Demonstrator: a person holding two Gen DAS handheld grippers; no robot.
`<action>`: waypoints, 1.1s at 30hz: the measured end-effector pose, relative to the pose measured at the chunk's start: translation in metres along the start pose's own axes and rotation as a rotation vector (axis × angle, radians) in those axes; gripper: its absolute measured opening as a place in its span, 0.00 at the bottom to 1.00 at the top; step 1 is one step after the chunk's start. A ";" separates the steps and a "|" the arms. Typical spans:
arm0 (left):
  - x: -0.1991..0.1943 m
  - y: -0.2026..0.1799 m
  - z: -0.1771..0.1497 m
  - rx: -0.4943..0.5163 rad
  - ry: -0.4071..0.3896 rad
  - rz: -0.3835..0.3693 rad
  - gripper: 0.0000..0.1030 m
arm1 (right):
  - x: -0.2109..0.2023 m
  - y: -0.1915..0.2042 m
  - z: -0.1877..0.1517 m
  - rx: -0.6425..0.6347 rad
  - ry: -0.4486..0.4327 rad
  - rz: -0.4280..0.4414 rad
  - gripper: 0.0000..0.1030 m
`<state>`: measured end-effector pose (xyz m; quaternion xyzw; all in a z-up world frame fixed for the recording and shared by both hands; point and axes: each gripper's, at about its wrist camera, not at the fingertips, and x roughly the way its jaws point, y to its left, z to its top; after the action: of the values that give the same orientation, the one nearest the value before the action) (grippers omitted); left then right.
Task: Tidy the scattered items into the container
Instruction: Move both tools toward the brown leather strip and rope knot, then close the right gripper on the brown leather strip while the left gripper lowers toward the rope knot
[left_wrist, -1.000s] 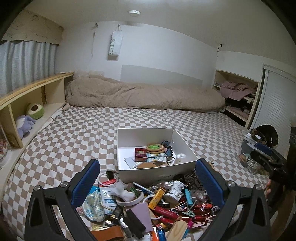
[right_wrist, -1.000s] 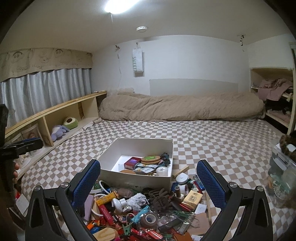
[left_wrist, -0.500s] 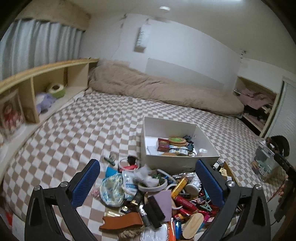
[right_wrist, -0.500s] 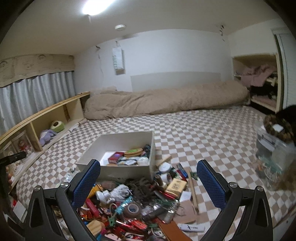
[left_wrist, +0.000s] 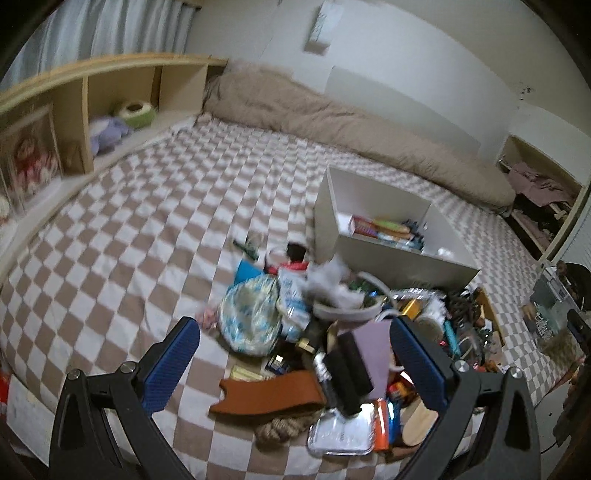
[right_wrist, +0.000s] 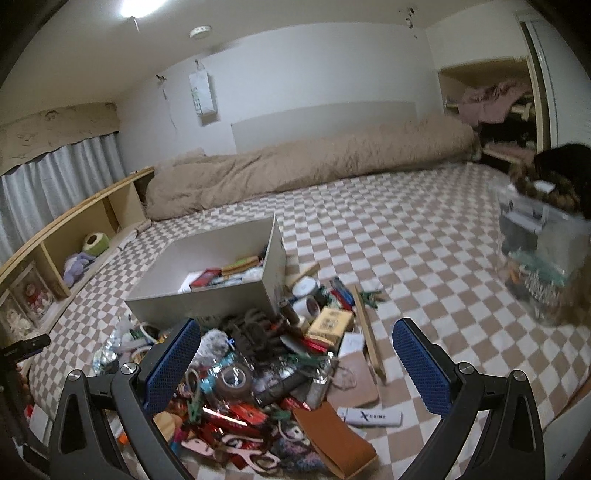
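Observation:
A white open box (left_wrist: 399, 258) (right_wrist: 207, 299) stands on the checkered bed with a few flat items inside. In front of it lies a heap of small clutter (left_wrist: 343, 332) (right_wrist: 266, 369): a patterned bag (left_wrist: 251, 317), a brown leather piece (left_wrist: 269, 395), a purple pad, a tape roll (right_wrist: 232, 378), a yellowish carton (right_wrist: 330, 323), a white USB stick (right_wrist: 371, 416). My left gripper (left_wrist: 295, 354) hangs open over the heap's left half, empty. Over the heap's right half my right gripper (right_wrist: 295, 354) is open too, holding nothing.
A rolled beige duvet (right_wrist: 314, 166) lies along the far wall. A wooden shelf (left_wrist: 92, 110) with soft toys runs along the left side. A clear plastic tub (right_wrist: 543, 251) with odds and ends stands at the right. Bare checkered bedspread (left_wrist: 147, 221) stretches left of the heap.
Both grippers have swung apart and dipped toward the heap: the left one moved left so the box now sits right of centre, the right one moved right. Both stayed open.

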<state>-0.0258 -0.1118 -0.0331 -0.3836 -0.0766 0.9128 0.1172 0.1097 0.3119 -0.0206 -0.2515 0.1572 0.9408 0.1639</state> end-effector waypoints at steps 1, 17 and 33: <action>0.004 0.003 -0.004 -0.010 0.016 0.006 1.00 | 0.003 -0.002 -0.004 0.003 0.012 0.000 1.00; 0.053 0.030 -0.039 -0.097 0.195 0.113 1.00 | 0.044 -0.049 -0.061 0.094 0.245 0.004 1.00; 0.064 0.008 -0.070 -0.048 0.257 0.015 1.00 | 0.063 -0.071 -0.098 0.074 0.389 0.075 1.00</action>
<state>-0.0201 -0.0982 -0.1274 -0.5009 -0.0798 0.8548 0.1100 0.1267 0.3531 -0.1492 -0.4165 0.2297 0.8735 0.1042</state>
